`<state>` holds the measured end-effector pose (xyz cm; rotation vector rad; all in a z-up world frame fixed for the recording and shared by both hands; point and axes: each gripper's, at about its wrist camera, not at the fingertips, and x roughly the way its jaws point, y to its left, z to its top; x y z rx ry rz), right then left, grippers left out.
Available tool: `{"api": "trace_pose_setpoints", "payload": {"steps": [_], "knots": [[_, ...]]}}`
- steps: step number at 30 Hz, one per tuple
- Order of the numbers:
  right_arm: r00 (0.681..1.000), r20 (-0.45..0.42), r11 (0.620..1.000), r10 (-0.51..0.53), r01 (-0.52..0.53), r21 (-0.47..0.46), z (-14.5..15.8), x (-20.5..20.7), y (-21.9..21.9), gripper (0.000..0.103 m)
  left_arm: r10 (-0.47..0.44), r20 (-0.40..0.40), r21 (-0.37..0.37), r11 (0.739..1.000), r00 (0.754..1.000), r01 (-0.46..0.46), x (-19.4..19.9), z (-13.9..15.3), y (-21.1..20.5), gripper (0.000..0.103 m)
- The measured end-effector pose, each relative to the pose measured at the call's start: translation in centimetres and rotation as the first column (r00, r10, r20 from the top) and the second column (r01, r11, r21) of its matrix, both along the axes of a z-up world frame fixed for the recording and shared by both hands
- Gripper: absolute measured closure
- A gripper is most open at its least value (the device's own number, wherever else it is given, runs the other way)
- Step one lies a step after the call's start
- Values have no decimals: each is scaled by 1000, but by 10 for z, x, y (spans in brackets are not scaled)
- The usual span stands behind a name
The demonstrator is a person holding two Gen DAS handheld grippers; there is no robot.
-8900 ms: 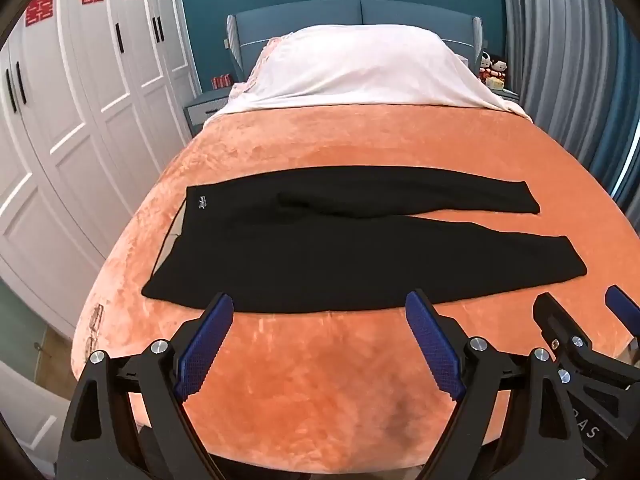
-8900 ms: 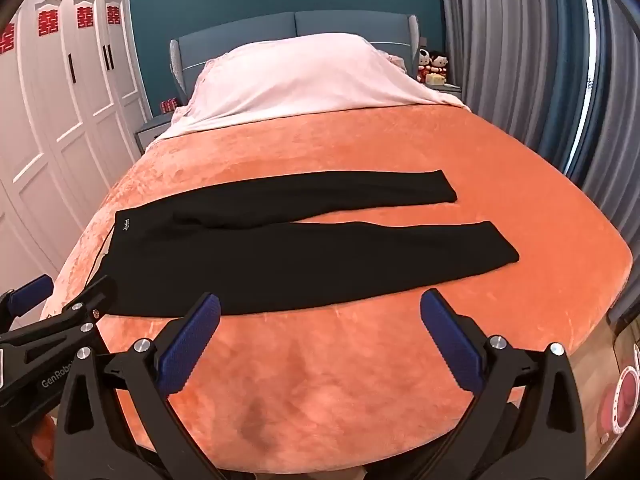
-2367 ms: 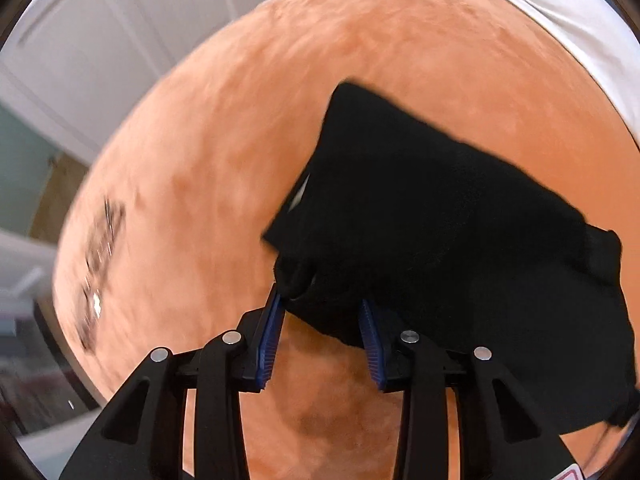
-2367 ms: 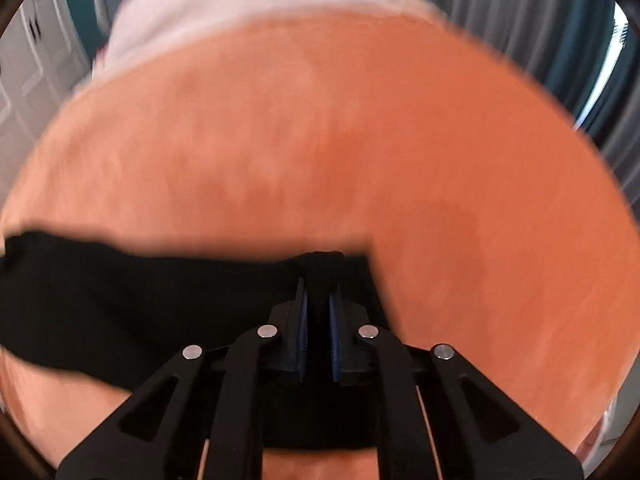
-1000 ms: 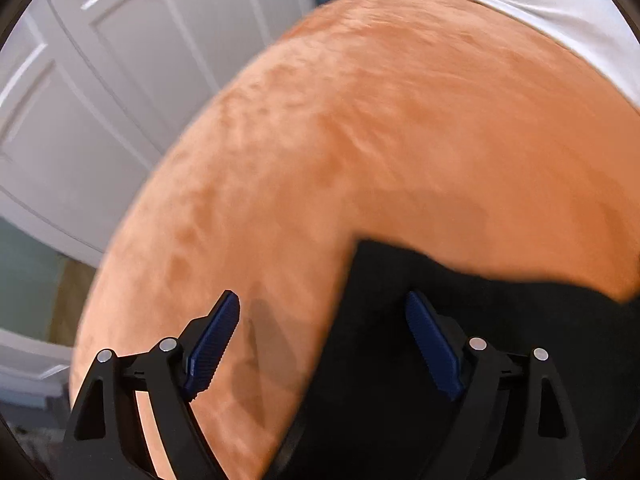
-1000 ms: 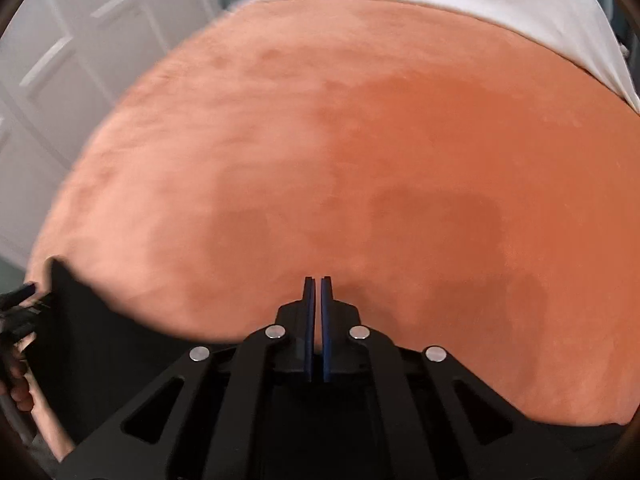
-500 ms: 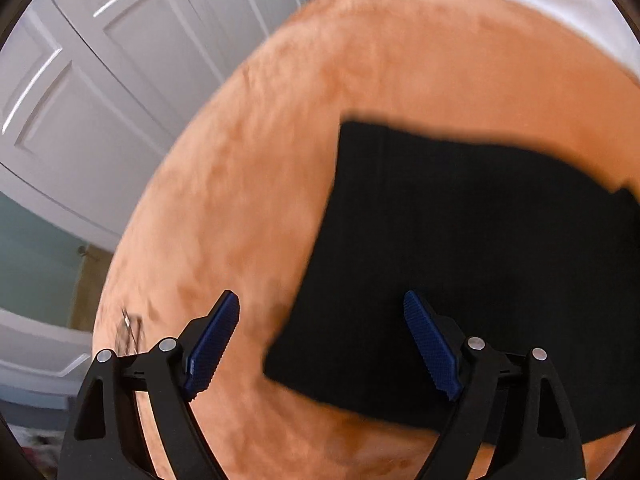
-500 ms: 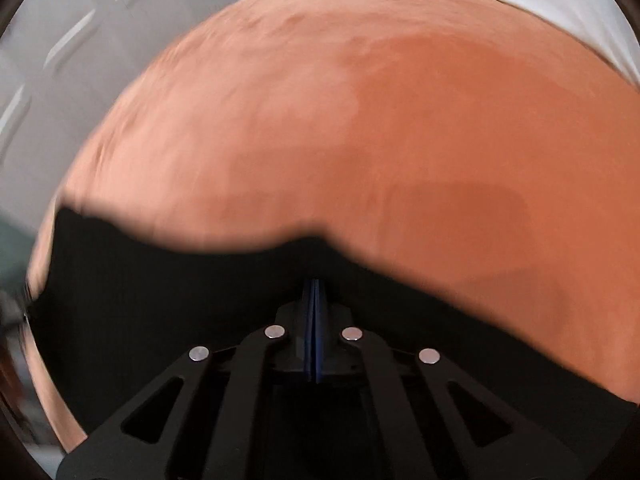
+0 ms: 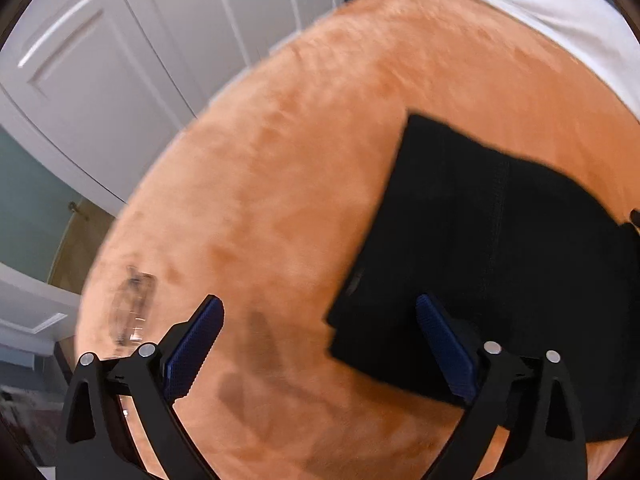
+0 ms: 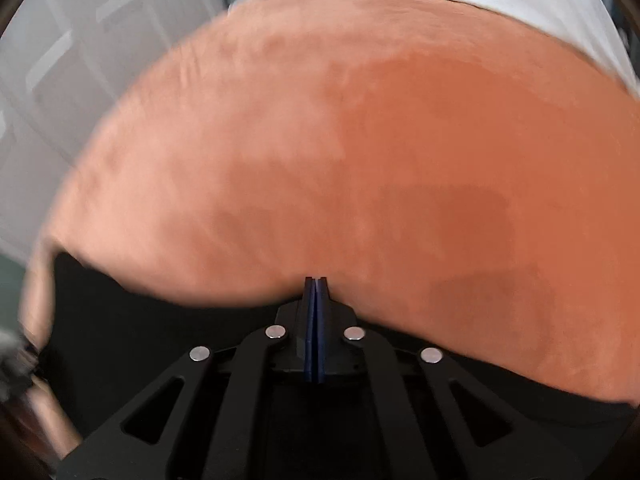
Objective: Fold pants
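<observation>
in the left wrist view the left gripper point(image 9: 320, 344) sits at the bottom of the frame with its jaws spread wide and nothing between them; they have just been opening further. its blue pads point(image 9: 192, 348) hang over the orange plush bedspread point(image 9: 280, 168). the black pants point(image 9: 500, 264) lie folded into a compact block at the right of that frame, flat on the bedspread, with the right-hand pad over their lower left corner. white wardrobe doors point(image 9: 120, 60) fill the upper left, and a white sheet point(image 9: 560, 12) shows at the upper right

in the right wrist view the right gripper point(image 10: 315, 292) is at bottom centre, its jaws clenched together; whether cloth is pinched there cannot be told. the pants point(image 10: 132, 332) stretch across the lower edge of that blurred frame
</observation>
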<state>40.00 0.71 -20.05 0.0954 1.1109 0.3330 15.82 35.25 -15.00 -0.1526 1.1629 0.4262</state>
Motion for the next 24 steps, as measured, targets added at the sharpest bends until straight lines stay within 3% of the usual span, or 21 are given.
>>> {"api": "trace_pose_setpoints", "payload": {"steps": [2, 5, 11, 15, 17, 19, 21, 24], "knots": [[997, 77, 1000, 14, -15, 14, 29, -22, -8, 99, -20, 45, 40, 999, 999, 18, -10, 19, 0, 9], [987, 160, 998, 17, -6, -64, 46, -82, -37, 98, -66, 90, 109, 993, 994, 56, -26, 42, -14, 9], [972, 73, 956, -223, 233, -180, 16, -211, -185, 98, -223, 115, 175, 964, 968, 201, -54, 64, -102, 8], [901, 60, 876, -429, 431, -218, 17, -282, -307, 96, -319, 120, 121, 945, 940, 305, -68, 71, -181, 7], [852, 83, 819, -517, 520, -241, 23, -307, -367, 65, -355, 111, 113, 932, 928, 343, -72, 72, -214, 7], [807, 131, 769, -576, 589, -249, 31, -321, -425, 46, -389, 100, 99, 920, 916, 379, -77, 74, -248, 7], [780, 168, 735, -603, 625, -264, 36, -323, -465, 45, -419, 76, 76, 907, 905, 414, -81, 72, -282, 7], [753, 124, 728, -646, 657, -196, 25, -307, -529, 44, -458, 32, 66, 888, 889, 455, -87, 69, -318, 7]]}}
